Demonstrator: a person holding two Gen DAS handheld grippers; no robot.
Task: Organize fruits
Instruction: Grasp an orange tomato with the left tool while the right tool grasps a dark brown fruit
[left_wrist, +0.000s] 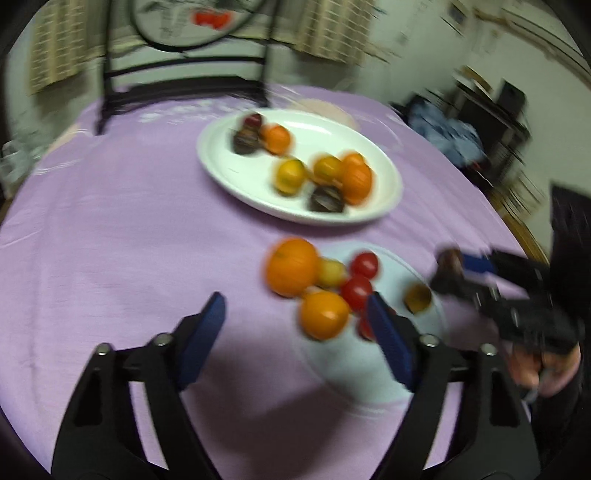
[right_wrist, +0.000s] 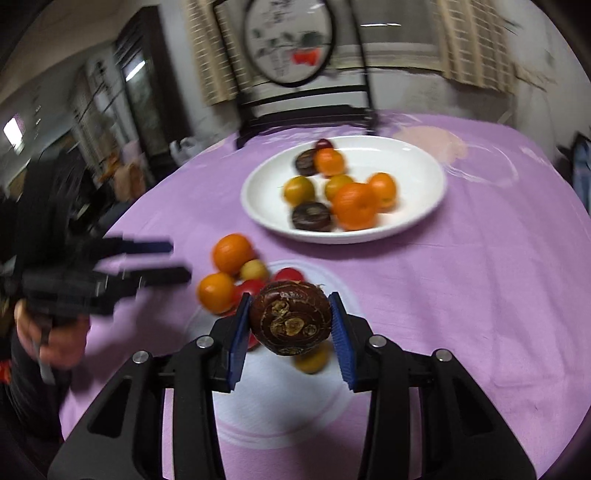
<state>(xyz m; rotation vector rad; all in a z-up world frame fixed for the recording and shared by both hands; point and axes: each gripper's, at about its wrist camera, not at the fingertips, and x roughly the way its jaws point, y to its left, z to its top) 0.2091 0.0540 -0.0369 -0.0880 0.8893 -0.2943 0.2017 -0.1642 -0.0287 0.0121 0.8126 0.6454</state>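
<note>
Here the right gripper (right_wrist: 290, 325) clamps a brown water chestnut (right_wrist: 290, 318); the left gripper (left_wrist: 295, 325) gapes empty.

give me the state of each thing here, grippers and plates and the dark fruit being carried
right gripper: shut on the dark brown fruit, held above the near plate
dark brown fruit: clamped between the blue pads, off the table
left gripper: open, empty, over the near plate's edge
near plate: holds oranges, red fruits, small yellow ones
far white plate: holds oranges, yellow fruits, dark fruits
</note>
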